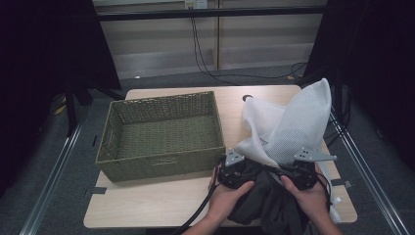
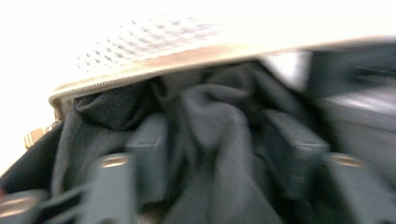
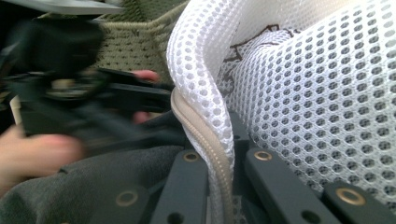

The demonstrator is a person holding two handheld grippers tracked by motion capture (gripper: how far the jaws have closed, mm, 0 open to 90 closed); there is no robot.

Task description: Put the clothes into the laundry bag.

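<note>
Dark grey crumpled garment [image 1: 264,198] lies at the desk's [image 1: 147,200] near edge, half inside the white mesh zippered laundry bag [image 1: 293,122] (most still outside), left tongs [image 2: 219,140] clamped on it, right tongs [image 3: 224,168] pinching the bag's rim.

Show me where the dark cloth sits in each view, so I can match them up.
High view: the dark cloth is bunched at the table's near edge, between the hands, under the mesh bag.
Left gripper view: it fills the middle, around the jaws, below the bag's zipper edge.
Right gripper view: it lies at lower left, beside the bag.
Shared landmark: the bag's beige zipper, next to the cloth.
</note>
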